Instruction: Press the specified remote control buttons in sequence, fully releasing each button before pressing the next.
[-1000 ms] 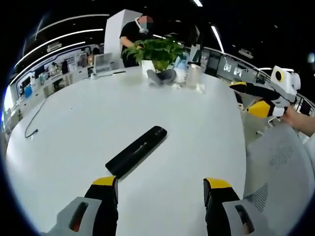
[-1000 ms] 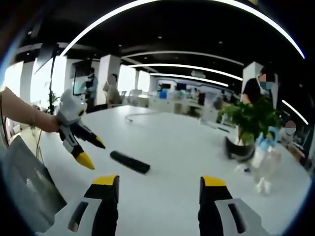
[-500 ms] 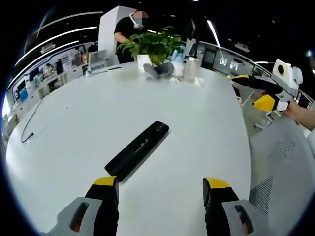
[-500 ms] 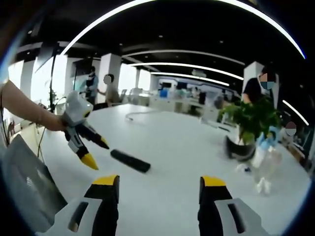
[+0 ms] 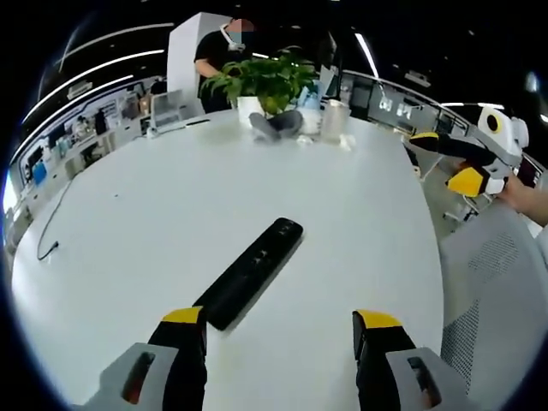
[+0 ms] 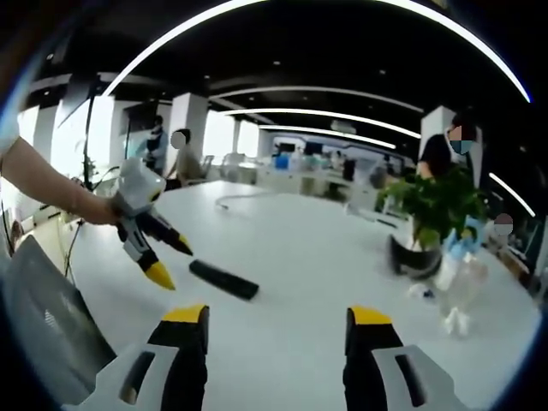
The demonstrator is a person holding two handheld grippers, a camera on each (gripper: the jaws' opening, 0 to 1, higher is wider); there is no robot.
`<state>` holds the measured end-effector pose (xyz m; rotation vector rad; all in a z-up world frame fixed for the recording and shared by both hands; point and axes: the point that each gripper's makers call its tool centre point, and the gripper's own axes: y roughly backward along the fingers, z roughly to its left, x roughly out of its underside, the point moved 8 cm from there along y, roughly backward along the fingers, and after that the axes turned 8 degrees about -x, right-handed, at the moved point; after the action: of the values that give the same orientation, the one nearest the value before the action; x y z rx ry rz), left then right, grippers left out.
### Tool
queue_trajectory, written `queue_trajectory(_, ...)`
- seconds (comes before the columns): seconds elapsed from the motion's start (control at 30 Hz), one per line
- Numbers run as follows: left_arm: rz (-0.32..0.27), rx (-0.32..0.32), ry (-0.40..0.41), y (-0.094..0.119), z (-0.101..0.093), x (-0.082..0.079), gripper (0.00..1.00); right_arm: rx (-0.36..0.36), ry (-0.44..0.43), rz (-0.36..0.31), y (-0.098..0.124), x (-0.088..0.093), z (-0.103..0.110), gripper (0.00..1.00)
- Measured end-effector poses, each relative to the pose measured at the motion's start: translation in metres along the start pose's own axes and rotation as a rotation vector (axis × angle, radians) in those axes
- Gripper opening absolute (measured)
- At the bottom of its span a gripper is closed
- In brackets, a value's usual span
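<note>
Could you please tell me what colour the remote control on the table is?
The remote control is black, clearest in the left gripper view.

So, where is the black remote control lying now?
The remote control lies flat on the white table, just ahead of the left gripper and nearer its left jaw; the potted plant stands at the far edge.
</note>
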<state>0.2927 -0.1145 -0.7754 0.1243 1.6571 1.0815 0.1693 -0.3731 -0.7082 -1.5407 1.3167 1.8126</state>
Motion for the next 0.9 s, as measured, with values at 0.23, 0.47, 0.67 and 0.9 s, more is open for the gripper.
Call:
queue_trajectory(0.23, 0.017, 0.009, -0.038, -0.006, 0.003, -0.005, 0.72, 0.000, 0.004, -0.007, 0.000, -0.001, 0.000, 0.63)
queue_trajectory(0.47, 0.014, 0.020, -0.053, -0.013, 0.005, -0.012, 0.72, 0.001, 0.005, -0.003, 0.000, 0.000, 0.000, 0.62)
queue_trajectory(0.67, 0.024, 0.027, -0.058, -0.018, 0.006, -0.014, 0.72, 0.005, 0.002, -0.001, 0.000, 0.000, -0.001, 0.62)
queue_trajectory(0.9, 0.044, 0.032, -0.063, -0.025, 0.008, -0.011, 0.72, 0.000, 0.002, 0.003, 0.000, 0.000, -0.001, 0.62)
